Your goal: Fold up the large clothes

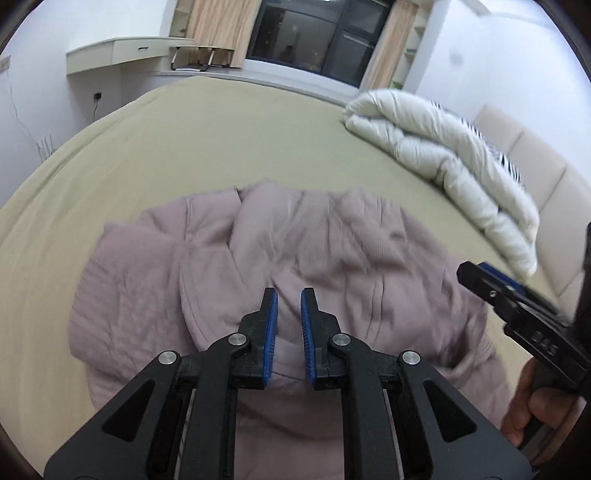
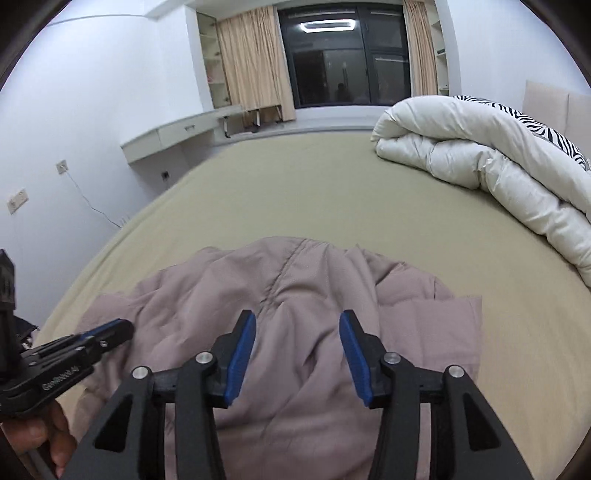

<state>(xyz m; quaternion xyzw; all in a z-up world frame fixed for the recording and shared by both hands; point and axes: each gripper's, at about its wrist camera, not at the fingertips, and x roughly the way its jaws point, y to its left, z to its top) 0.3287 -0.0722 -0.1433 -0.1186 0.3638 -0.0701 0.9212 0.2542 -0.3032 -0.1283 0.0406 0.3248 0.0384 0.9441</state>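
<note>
Bedroom, olive-sheeted bed (image 2: 295,192), rolled duvet (image 2: 480,155) pushed aside for folding room. Mauve jacket (image 2: 280,295) lies crumpled at the near edge. Left gripper (image 1: 289,301) fingers slightly apart, right gripper (image 2: 297,325) fingers wide; both empty, above the fabric, likely picking grasp points.

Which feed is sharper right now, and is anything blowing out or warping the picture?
Left wrist view: pink garment and the white duvet smeared by motion blur. Right wrist view: sharper, seams on the garment readable; ceiling light reflected in the dark window. Both: fisheye bends the bed edges, dark corners.
</note>
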